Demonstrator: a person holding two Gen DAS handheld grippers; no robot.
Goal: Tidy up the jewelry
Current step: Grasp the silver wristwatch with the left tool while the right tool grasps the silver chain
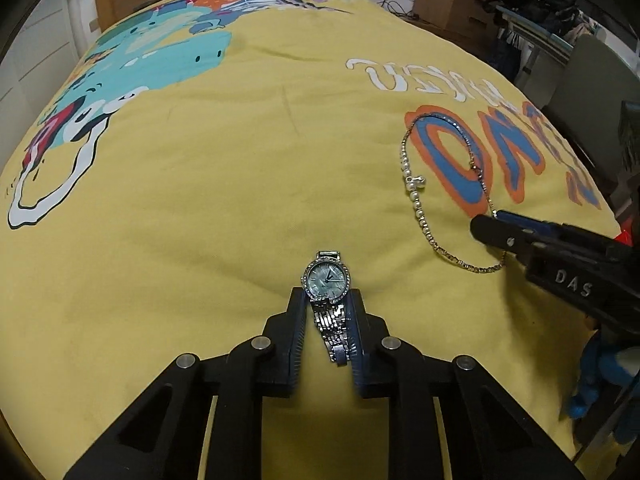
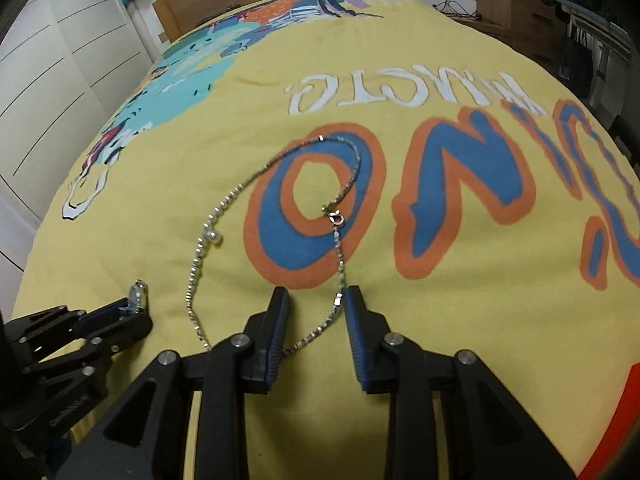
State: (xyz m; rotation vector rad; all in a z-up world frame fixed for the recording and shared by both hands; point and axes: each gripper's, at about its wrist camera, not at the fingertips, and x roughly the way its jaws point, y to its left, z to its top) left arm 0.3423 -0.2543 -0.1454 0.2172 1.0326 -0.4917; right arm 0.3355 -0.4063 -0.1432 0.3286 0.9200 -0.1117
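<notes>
Left wrist view: the left gripper (image 1: 327,300) is clenched on a silver watch (image 1: 327,280), whose metal band is pinched between the two blue-padded fingers (image 1: 356,320). The pale blue dial, ringed with small stones, stands just past the fingertips, and the band's free end hangs down between the fingers. The watch is held over a yellow bedspread (image 1: 200,200) printed with cartoon figures and large orange-and-blue lettering. To the right, a pearl-and-chain necklace (image 1: 416,196) is laid in a loop on the bedspread, partly across the lettering. The right gripper (image 1: 496,232) is seen from the side at the near end of that loop; whether chain is gripped cannot be told from this view.

Right wrist view: the right gripper (image 2: 314,300) is spread wide, nothing being grasped. The necklace (image 2: 200,248) is laid in an open loop on the bedspread (image 2: 440,312), with its near section of chain running between the two fingers and lying close beside the right-hand pad. The clasp (image 2: 337,218) rests on the blue letter. At lower left, the left gripper (image 2: 134,308) is seen with the watch (image 2: 138,292) clamped at its tips.
</notes>
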